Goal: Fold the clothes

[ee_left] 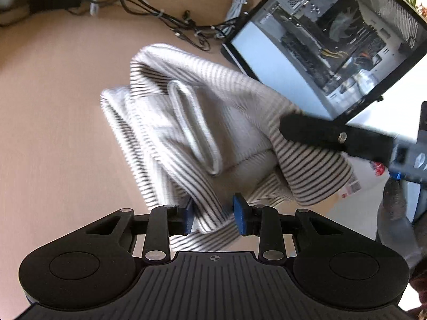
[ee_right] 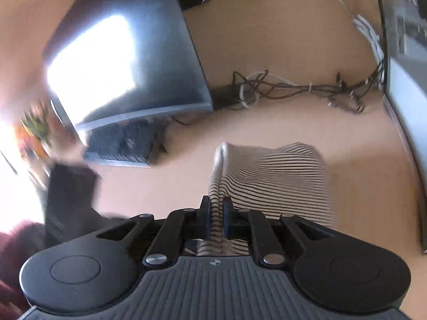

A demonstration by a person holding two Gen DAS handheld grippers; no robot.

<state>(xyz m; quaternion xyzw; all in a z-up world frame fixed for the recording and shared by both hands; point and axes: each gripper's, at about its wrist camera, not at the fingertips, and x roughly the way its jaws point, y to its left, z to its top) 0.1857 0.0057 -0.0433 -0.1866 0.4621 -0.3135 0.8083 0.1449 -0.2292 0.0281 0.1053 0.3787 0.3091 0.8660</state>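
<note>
Item: grey-and-white striped knit garment [ee_left: 202,122], bunched on the tan wooden desk [ee_left: 53,112]. Left gripper [ee_left: 213,214]: blue-padded fingers spread, a striped fold lying between them. Right gripper [ee_right: 216,217]: fingers pressed together, pinching a garment edge. Adjacent: open computer case [ee_left: 333,40], tangled cables [ee_right: 293,88].

No legible text, label, brand or number anywhere in view.

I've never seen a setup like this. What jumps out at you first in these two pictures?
The striped shirt, bunched in the middle of the tan desk, pinched on two sides: the right gripper clamps a fold, and the left gripper has fabric between its wider-set jaws. Behind it stands an open computer case trailing tangled cables.
</note>
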